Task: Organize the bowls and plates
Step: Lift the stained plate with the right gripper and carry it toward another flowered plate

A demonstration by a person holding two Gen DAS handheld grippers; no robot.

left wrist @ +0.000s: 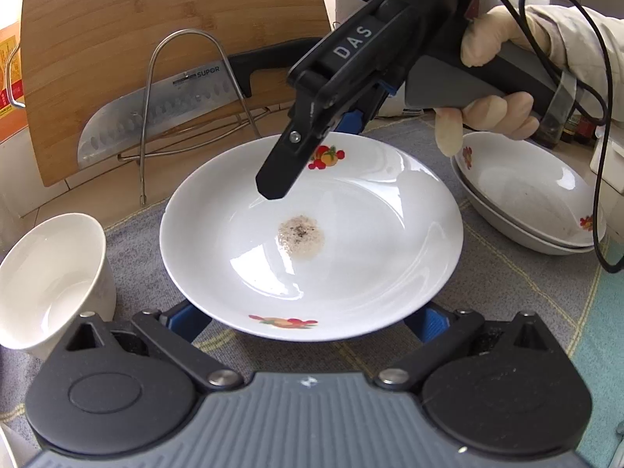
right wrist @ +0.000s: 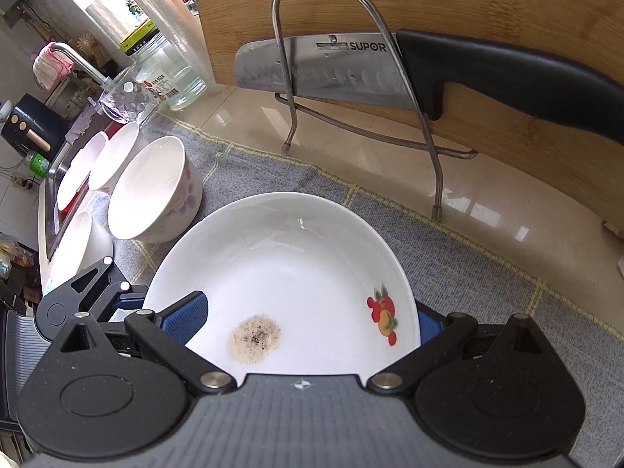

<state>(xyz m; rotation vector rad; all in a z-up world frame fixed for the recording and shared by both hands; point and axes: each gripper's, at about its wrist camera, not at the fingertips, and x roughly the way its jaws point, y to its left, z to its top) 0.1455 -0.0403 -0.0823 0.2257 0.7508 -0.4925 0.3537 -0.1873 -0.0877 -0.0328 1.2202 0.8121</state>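
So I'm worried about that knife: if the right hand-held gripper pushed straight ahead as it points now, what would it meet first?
Probably the white plate between its open fingers, well before the knife on the rack; depth is unclear.

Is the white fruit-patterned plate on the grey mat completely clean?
No. The white fruit-patterned plate has a brownish speckled residue patch near its centre.

Black tool (left wrist: pixel 279 179) (lettered "DAS"), blue pads, cream glove (left wrist: pixel 495 78).
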